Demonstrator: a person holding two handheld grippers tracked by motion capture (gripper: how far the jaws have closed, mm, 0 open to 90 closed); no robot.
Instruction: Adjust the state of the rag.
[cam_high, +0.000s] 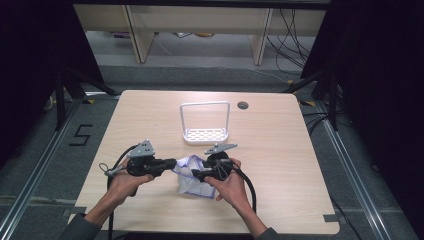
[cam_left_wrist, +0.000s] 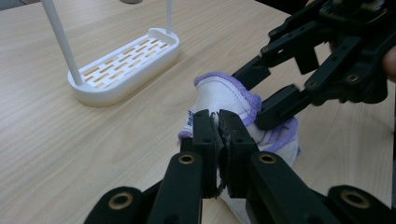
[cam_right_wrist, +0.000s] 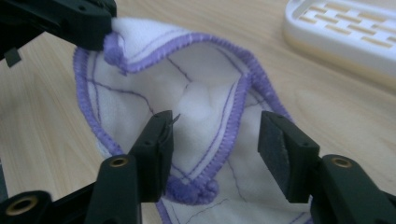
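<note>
Left gripper (cam_left_wrist: 218, 122): your jaws are clenched on the cloth's (cam_high: 192, 176) purple hem | Right gripper (cam_right_wrist: 215, 137): your jaws stand half apart, straddling a fold, pads not pressing | Cloth: bunched on table (cam_high: 280, 150), near rack (cam_high: 205, 134)

Light wooden table (cam_high: 280, 165) on grey floor. White rack (cam_high: 205, 134) with tall hoop handle standing upright at centre. Nearer the front edge, crumpled white cloth with purple trim (cam_high: 191, 179), flanked by left gripper (cam_high: 170, 164) and right gripper (cam_high: 196, 174), both touching it. Jaw positions unclear from above.
</note>
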